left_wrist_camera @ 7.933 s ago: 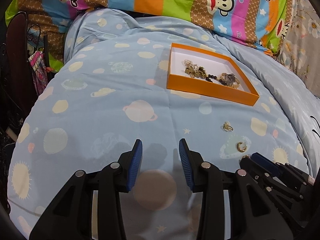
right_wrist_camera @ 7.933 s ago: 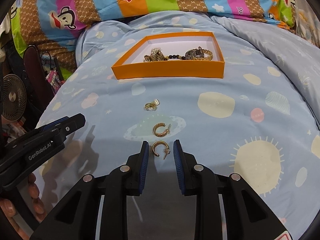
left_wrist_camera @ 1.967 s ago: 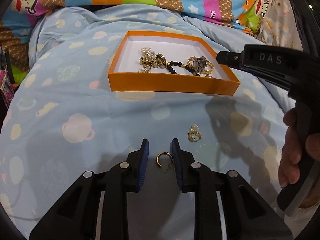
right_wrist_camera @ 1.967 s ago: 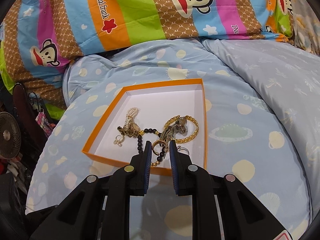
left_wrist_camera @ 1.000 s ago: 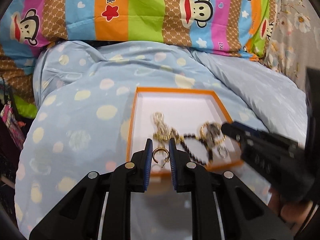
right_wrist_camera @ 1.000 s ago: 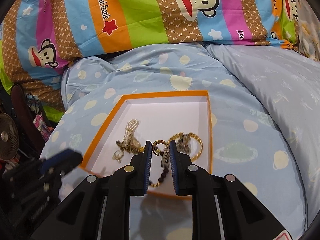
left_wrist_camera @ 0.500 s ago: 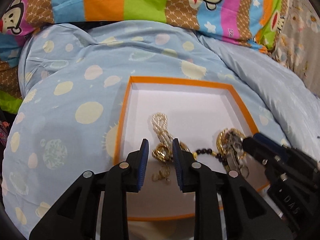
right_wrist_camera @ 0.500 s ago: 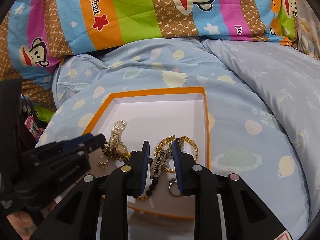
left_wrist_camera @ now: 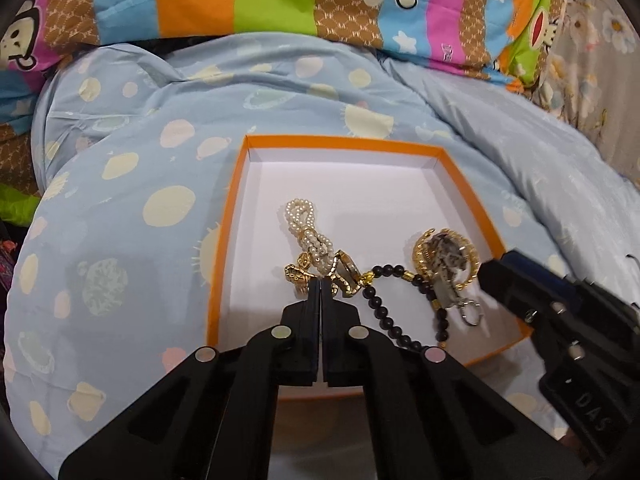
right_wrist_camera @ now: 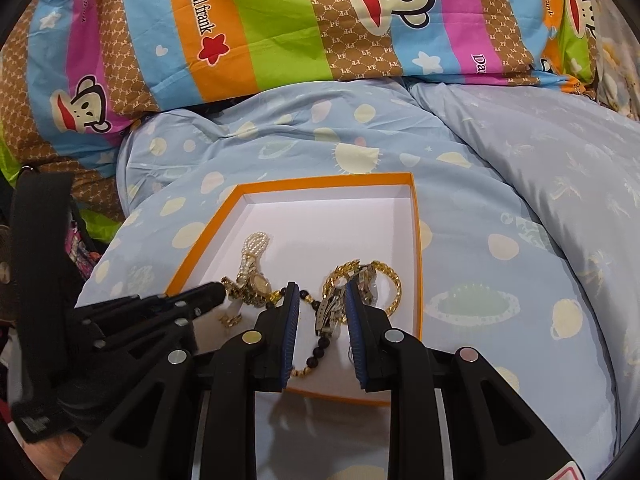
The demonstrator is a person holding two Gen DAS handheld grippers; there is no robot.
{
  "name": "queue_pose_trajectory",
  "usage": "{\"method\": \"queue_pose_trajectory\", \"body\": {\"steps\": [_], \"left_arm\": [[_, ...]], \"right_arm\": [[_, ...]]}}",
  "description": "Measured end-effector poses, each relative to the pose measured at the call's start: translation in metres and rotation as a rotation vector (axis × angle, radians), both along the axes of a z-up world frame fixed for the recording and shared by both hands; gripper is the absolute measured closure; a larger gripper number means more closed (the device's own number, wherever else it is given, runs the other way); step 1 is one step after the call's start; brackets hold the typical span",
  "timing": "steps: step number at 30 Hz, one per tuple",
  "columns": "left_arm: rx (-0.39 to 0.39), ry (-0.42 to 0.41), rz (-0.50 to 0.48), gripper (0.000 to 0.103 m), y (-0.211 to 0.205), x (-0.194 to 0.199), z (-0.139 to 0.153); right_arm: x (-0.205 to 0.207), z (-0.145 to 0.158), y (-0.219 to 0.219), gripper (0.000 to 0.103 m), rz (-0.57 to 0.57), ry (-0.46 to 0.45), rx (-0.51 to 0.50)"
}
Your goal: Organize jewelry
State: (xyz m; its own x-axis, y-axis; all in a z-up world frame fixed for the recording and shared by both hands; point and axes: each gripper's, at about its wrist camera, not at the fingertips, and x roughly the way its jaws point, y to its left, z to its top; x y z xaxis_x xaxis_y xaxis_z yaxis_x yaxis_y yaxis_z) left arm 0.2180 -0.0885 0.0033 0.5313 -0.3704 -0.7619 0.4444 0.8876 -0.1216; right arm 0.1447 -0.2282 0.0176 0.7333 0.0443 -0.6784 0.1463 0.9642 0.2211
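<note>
An orange box (left_wrist_camera: 224,240) with a white floor sits on the blue bedspread. It holds a pearl strand (left_wrist_camera: 306,230), a gold watch (left_wrist_camera: 348,276), a black bead string (left_wrist_camera: 384,312), a gold chain bracelet (left_wrist_camera: 446,254) and a small ring (left_wrist_camera: 472,314). My left gripper (left_wrist_camera: 321,286) is shut with nothing between its tips, just above the box floor near a gold earring (left_wrist_camera: 298,274). My right gripper (right_wrist_camera: 322,300) is open over the box (right_wrist_camera: 416,248), above the bead string (right_wrist_camera: 320,350) and the bracelet (right_wrist_camera: 394,280). A gold earring (right_wrist_camera: 232,320) lies beside the left gripper's tip.
A striped monkey-print pillow (right_wrist_camera: 280,28) lies behind the box. The blue planet-print bedspread (left_wrist_camera: 120,208) surrounds the box. The right gripper's body (left_wrist_camera: 560,320) reaches in from the right in the left wrist view; the left gripper (right_wrist_camera: 216,294) shows at the left in the right wrist view.
Both grippers carried gold earrings over the box and let them go. The left jaws have since closed empty; the right jaws have opened wider.
</note>
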Motion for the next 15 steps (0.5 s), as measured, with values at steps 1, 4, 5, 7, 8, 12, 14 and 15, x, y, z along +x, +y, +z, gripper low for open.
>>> {"method": "queue_pose_trajectory", "body": {"steps": [1, 4, 5, 7, 8, 12, 14, 15], "left_arm": [[-0.013, -0.008, 0.003, 0.103, 0.005, -0.004, 0.005], [-0.044, -0.028, 0.007, 0.103, 0.021, -0.019, 0.017], [-0.054, -0.032, 0.009, 0.103, 0.028, -0.026, 0.02], [-0.064, -0.037, 0.01, 0.103, 0.037, -0.036, 0.022], [-0.064, -0.04, 0.012, 0.103, 0.04, -0.04, 0.022], [-0.055, -0.026, 0.001, 0.103, 0.042, -0.05, 0.019], [-0.065, -0.019, 0.004, 0.103, 0.045, -0.054, 0.018], [-0.07, -0.018, 0.004, 0.103, 0.046, -0.057, 0.018]], "right_arm": [[-0.006, 0.0, 0.003, 0.08, 0.009, 0.003, -0.002], [-0.028, -0.003, 0.017, 0.08, 0.054, 0.015, -0.012], [-0.035, -0.006, 0.022, 0.08, 0.067, 0.022, -0.016], [-0.046, -0.012, 0.031, 0.08, 0.09, 0.036, -0.003], [-0.05, -0.015, 0.036, 0.08, 0.101, 0.045, 0.005], [-0.059, -0.024, 0.046, 0.08, 0.112, 0.068, 0.018], [-0.062, -0.024, 0.049, 0.08, 0.116, 0.07, 0.034], [-0.063, -0.024, 0.051, 0.08, 0.121, 0.072, 0.031]]}}
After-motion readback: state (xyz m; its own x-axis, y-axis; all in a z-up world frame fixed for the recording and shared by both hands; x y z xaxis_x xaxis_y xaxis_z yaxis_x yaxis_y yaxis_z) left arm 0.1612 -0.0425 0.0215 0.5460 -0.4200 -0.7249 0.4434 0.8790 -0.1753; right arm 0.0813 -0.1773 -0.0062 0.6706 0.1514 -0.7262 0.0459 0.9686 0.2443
